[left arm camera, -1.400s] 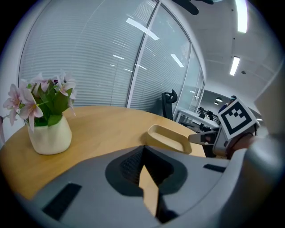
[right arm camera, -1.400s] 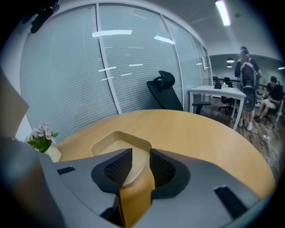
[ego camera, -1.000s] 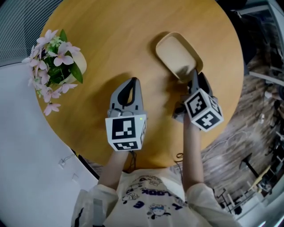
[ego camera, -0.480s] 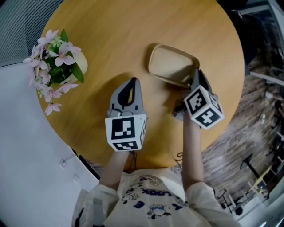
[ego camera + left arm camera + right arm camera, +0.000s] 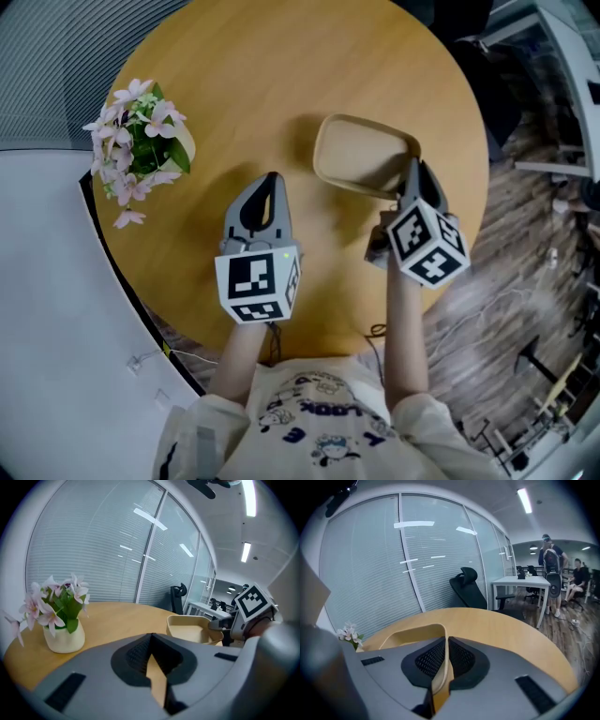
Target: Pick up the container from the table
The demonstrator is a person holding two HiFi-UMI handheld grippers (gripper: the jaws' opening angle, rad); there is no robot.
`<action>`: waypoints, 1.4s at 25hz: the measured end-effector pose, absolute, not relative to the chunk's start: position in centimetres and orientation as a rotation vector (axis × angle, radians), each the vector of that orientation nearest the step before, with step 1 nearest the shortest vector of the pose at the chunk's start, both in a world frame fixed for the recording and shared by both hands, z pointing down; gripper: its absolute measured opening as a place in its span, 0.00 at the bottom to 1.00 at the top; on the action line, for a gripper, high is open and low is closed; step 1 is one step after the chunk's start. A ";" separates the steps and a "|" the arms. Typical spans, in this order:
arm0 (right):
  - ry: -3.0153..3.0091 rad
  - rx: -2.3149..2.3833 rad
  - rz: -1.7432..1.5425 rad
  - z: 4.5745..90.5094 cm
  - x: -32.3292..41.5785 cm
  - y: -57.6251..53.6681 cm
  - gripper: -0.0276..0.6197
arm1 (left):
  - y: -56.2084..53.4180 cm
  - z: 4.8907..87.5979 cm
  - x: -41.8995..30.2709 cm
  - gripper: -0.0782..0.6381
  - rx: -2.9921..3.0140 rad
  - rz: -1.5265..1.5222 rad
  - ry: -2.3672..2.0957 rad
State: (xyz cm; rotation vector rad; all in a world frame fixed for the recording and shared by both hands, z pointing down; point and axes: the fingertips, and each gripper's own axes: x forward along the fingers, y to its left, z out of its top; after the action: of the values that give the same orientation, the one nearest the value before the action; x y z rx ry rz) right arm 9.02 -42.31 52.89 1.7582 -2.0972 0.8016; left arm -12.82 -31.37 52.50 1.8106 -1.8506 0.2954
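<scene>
The beige, shallow container (image 5: pixel 361 155) is tilted over the round wooden table (image 5: pixel 281 84), casting a shadow to its left. My right gripper (image 5: pixel 411 171) is shut on its near right rim. In the right gripper view the rim (image 5: pixel 440 667) runs between the two black pads (image 5: pixel 461 660), and the container (image 5: pixel 412 632) stretches away to the left. My left gripper (image 5: pixel 269 180) is shut and holds nothing; it hovers over the table left of the container. The left gripper view shows its jaws closed (image 5: pixel 151 636), with the container (image 5: pixel 190 627) ahead on the right.
A cream pot of pink flowers (image 5: pixel 141 150) stands at the table's left edge, well clear of both grippers. The table's near edge (image 5: pixel 309 342) lies just under my arms. Beyond the table are an office chair (image 5: pixel 471 592), a white desk (image 5: pixel 520 585) and people standing (image 5: pixel 551 569).
The container has swung from a diagonal lie to crosswise and shifted left and up, with the right gripper still holding its rim. The left gripper has barely moved.
</scene>
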 end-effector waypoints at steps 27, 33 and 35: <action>-2.409 1.785 0.619 35.0 12.3 -28.1 0.07 | -18.6 32.9 -9.9 0.11 1.971 0.058 -2.145; -2.478 1.785 0.596 32.7 12.4 -26.1 0.07 | -16.4 30.6 -9.2 0.11 1.991 0.005 -2.182; -2.491 1.784 0.592 32.2 12.5 -25.5 0.07 | -16.0 30.1 -9.1 0.11 1.996 -0.002 -2.191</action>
State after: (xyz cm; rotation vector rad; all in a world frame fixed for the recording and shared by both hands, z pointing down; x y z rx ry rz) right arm 12.46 -25.53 32.18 1.7843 -2.4907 0.5925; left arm -9.05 -15.99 30.11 1.9961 -2.1906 -0.0022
